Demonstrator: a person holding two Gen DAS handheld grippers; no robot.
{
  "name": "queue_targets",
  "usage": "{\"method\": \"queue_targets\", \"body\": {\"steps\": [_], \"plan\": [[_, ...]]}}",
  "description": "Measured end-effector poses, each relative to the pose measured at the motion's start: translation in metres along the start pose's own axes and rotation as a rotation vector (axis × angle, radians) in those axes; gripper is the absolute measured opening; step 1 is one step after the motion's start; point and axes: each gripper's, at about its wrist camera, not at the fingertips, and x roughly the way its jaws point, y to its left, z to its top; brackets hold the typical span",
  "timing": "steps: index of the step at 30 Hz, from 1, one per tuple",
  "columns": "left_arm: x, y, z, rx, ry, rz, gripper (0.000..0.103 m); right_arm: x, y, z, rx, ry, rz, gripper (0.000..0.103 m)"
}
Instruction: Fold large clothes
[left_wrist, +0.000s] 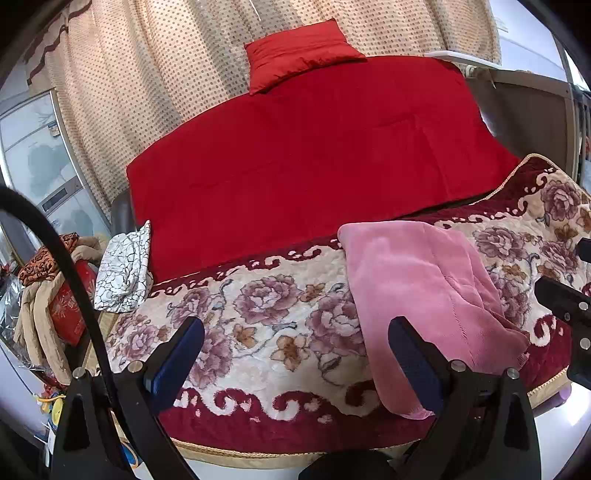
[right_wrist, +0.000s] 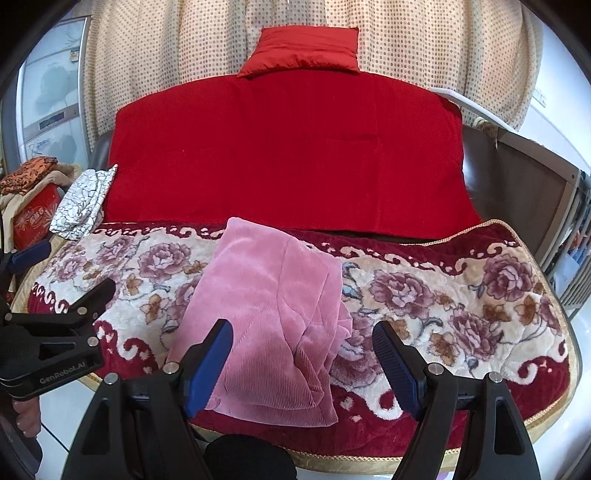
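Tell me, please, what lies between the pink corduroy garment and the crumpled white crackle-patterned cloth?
Only bare floral blanket separates the pink garment from the white cloth, as the right wrist view shows.

A: What colour is the folded garment (right_wrist: 266, 314)?
B: Pink, finely ribbed. The blanket (right_wrist: 443, 295) under it is cream with mauve roses and a dark red border.
A: And farther back?
B: A plain red quilt (right_wrist: 288, 147), red pillow (right_wrist: 303, 48), dotted beige curtain (right_wrist: 424, 44).

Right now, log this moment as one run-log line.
phase: approach | left gripper: open, empty | right gripper: open, empty | pink garment: folded on floral blanket, untouched
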Motion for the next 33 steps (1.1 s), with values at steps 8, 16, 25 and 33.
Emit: {"method": "queue_targets", "body": {"steps": [8, 16, 25, 33], "plan": [[0.004, 0.002, -0.003, -0.013, 0.017, -0.01, 0.1, 0.001, 0.002, -0.002, 0.001, 0.008, -0.01, 0.081], [0.007, 0.003, -0.002, -0.016, 0.022, -0.025, 0.1, 0.007, 0.006, -0.003, -0.009, 0.022, -0.014, 0.081], [0.011, 0.001, 0.0, -0.017, 0.038, -0.019, 0.1, 0.014, 0.008, -0.004, -0.013, 0.031, -0.006, 0.081], [0.013, -0.005, 0.003, 0.0, 0.036, -0.032, 0.1, 0.018, 0.004, -0.005, -0.004, 0.034, 0.001, 0.081]]}}
